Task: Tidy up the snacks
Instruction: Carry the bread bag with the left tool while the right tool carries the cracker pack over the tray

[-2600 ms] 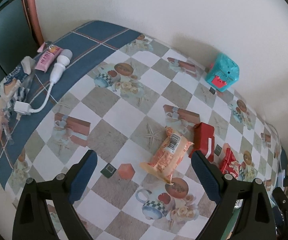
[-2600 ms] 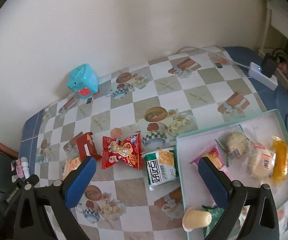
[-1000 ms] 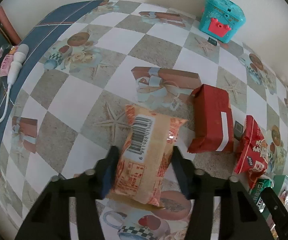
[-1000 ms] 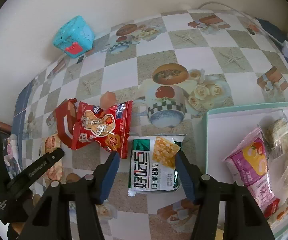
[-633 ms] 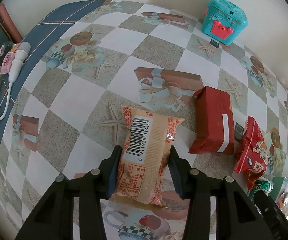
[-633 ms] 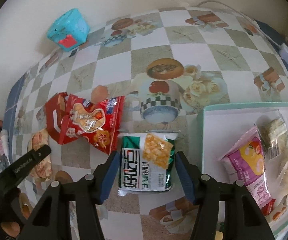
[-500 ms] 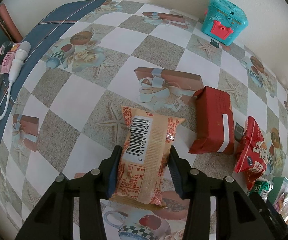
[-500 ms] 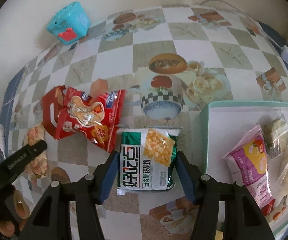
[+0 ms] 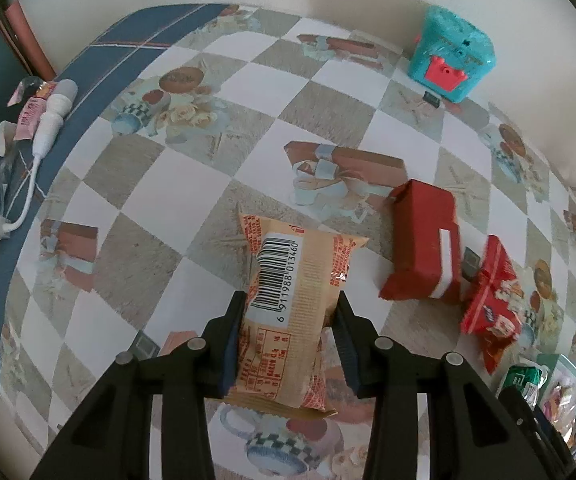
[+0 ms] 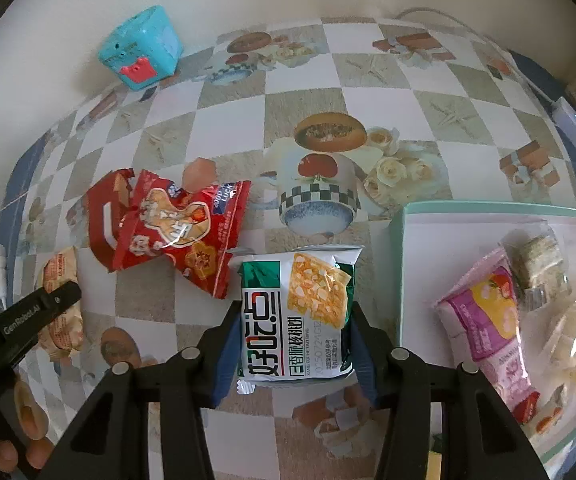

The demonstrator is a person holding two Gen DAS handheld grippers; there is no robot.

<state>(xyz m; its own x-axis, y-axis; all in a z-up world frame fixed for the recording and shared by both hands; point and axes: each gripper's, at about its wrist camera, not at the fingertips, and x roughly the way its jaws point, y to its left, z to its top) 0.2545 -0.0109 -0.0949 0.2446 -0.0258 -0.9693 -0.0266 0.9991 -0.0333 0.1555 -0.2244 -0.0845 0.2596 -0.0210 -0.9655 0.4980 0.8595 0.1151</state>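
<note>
My left gripper (image 9: 289,312) is shut on an orange snack packet with a barcode (image 9: 291,300), its blue pads pressing both sides. My right gripper (image 10: 293,320) is shut on a green-and-white snack packet (image 10: 295,312). Both packets look slightly raised off the checkered tablecloth. A red box (image 9: 423,256) and a red crinkled snack bag (image 10: 176,232) lie between the two packets. A teal-rimmed white tray (image 10: 403,232) at the right holds several wrapped snacks, among them a pink packet (image 10: 483,320).
A teal toy box (image 9: 449,60) stands by the wall. A white cable with a plug (image 9: 44,136) and a pink tube (image 9: 30,114) lie at the left table edge. A white power strip (image 10: 575,132) sits at the far right. The left gripper's body (image 10: 28,316) shows in the right wrist view.
Both grippers came down from above the table, closed on their packets and now hold them; the packets have shifted slightly in view over the last half second.
</note>
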